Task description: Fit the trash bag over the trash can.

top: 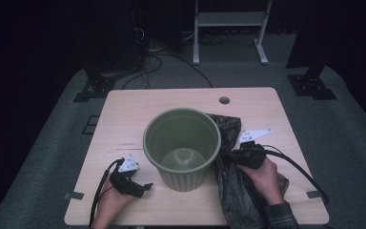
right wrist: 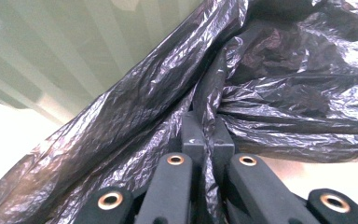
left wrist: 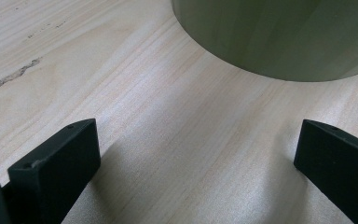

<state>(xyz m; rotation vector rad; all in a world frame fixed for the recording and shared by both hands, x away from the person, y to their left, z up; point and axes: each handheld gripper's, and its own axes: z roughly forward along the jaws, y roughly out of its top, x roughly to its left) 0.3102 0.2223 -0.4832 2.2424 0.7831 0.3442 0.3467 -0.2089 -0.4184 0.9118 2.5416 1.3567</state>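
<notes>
work in hand: lining the green bin [top: 182, 148] with the black bin bag [top: 233, 186], judging by what is held and what stands beside it
bin: upright mid-table, mouth up, inside bare down to the bottom; nothing draped over the rim
bag: crumpled heap on the table [top: 124, 114] just right of the bin, its upper folds touching the bin wall, lower end trailing toward the near table edge
right gripper [top: 248, 153]: clamped on a gathered fold of the bag; in the right gripper view the jaws are pinched together with black film [right wrist: 205, 116] squeezed between them and the green wall [right wrist: 74, 51] close behind
left gripper [top: 136, 185]: jaws spread wide, nothing between them; in the left gripper view they sit low over bare wood [left wrist: 191, 149] facing the foot of the bin [left wrist: 279, 37], near it but not touching
done: bag picked up by one pinch, bin in place and free to receive it
left: find the bag's mouth, spread it, get it over the bin opening, push the body down inside, fold the hem over the rim
progress: early, roughly first step of several, as I read it
watch: the pinch looks to take several layers at once, so the mouth may not open from this grip; second gripper probably needed to separate the film
also: whether the left gripper will steady the bin or go for the bag cannot be told from here
</notes>
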